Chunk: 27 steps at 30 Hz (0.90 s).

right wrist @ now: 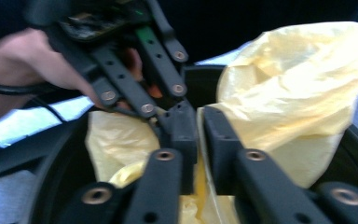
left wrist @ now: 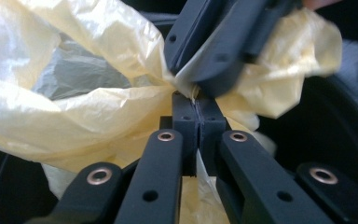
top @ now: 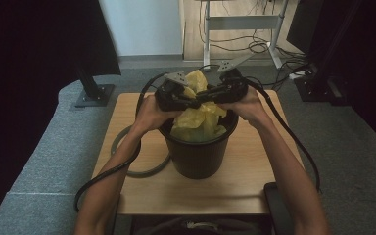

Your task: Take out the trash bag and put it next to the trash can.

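A: Start at the left tool (left wrist: 196,116). What do its jaws do?

B: In the left gripper view they are clenched on a fold of the yellow bag (left wrist: 74,93); the pads meet at the centre of the frame with the thin film pinched between them.

A: And the right tool (right wrist: 199,126)?

B: In its own view a narrow gap stands between the jaws, and a strip of the bag runs through that gap. I cannot tell whether the pads press on it. The left tool's jaws come in from the upper left of that frame and meet its tips.

A: Where is the bag?

B: In the high view it sits in the black bin (top: 198,156), at the frame's centre, partly inside and partly bunched above the rim. Both tools hang over the bin's mouth, tips together, with the bag between and under them.

A: How does it look?

B: Pale yellow, thin, crinkled, half see-through where it spreads at the upper left of the left gripper view.

A: What else is there?

B: The bin stands on a wooden tabletop (top: 235,191); a grey ring (top: 127,147) lies left of it, touching the bin's foot.
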Available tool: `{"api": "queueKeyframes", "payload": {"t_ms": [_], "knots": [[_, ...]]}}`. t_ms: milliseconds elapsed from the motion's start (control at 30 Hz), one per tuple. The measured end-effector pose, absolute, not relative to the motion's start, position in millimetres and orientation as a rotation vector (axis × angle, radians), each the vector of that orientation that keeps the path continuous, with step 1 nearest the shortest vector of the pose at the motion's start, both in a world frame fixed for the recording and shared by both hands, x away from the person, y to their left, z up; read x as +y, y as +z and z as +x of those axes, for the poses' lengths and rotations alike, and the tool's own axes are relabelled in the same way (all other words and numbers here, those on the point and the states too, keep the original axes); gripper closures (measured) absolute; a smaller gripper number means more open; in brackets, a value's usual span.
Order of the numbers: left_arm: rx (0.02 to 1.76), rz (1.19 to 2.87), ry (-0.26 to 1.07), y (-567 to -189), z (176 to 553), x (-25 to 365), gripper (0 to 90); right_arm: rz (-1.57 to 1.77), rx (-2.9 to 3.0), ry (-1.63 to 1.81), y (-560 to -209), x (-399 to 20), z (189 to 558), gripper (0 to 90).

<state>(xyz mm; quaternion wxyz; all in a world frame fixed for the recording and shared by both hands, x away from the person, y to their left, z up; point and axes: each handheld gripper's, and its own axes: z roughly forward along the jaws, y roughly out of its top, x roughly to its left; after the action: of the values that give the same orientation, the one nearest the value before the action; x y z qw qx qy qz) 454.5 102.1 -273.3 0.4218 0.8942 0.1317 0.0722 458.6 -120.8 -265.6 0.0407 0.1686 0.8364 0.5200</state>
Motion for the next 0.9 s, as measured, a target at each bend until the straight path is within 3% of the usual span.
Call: {"api": "queueKeyframes", "payload": {"t_ms": [67, 267, 400, 500, 667, 733, 833, 900], "knots": [[0.339, 2.24, 0.192, -271, 455, 105, 89.5, 0.499, 2.556, 1.573, -262, -121, 455, 65.0], [0.353, 2.251, 0.207, -263, 453, 114, 89.6, 0.55, 2.478, 1.48, -253, -131, 452, 14.6], [0.336, 2.255, 0.211, -256, 451, 108, 89.5, 0.516, 2.538, 1.373, -260, -118, 448, 6.4], [0.304, 2.241, 0.201, -249, 447, 101, 89.5, 0.475, 2.576, 1.317, -266, -102, 445, 8.2], [0.266, 2.219, 0.183, -240, 443, 95, 89.4, 0.42, 2.585, 1.309, -272, -85, 443, 19.3], [0.251, 2.181, 0.138, -237, 442, 95, 89.4, 0.404, 2.592, 1.314, -275, -83, 443, 30.5], [0.232, 2.175, 0.128, -234, 439, 95, 88.0, 0.334, 2.587, 1.344, -276, -81, 440, 58.3], [0.245, 2.152, 0.131, -232, 438, 99, 78.3, 0.327, 2.581, 1.328, -275, -83, 439, 69.3]]}}
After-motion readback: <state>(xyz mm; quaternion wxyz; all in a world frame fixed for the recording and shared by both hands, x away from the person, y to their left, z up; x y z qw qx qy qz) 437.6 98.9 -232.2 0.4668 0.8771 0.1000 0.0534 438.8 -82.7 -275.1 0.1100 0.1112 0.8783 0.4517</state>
